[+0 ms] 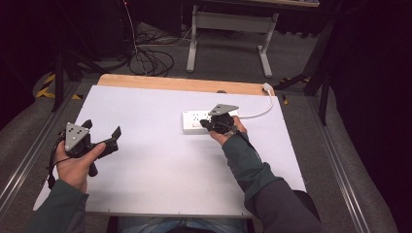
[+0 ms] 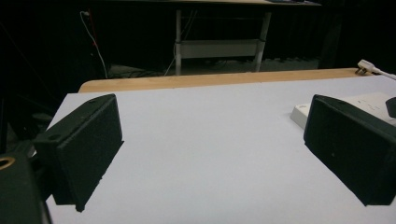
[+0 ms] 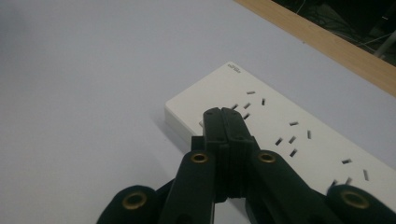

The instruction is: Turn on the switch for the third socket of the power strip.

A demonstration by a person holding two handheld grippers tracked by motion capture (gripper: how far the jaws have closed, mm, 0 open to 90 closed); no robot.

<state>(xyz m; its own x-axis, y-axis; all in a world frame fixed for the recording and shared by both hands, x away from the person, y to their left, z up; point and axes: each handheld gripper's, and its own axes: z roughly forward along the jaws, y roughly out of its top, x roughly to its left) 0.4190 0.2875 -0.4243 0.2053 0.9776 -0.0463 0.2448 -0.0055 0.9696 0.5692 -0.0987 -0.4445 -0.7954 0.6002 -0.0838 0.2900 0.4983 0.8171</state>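
A white power strip (image 1: 193,121) lies flat on the white table top (image 1: 155,160), right of centre; its slotted outlets show in the right gripper view (image 3: 285,121). My right gripper (image 1: 207,124) is shut, jaws pressed together, with its tip (image 3: 225,112) over the strip's near edge; I cannot tell whether it touches. My left gripper (image 1: 103,129) is held above the table's left side, far from the strip, wide open with nothing between its jaws (image 2: 212,121). The strip's end (image 2: 369,100) shows behind the right-hand jaw in the left gripper view.
The strip's white cable (image 1: 261,110) curves to a plug (image 1: 267,87) at the table's back right corner. A wooden strip (image 1: 184,83) borders the far edge. Beyond stand a desk frame (image 1: 228,29) and floor cables (image 1: 150,60).
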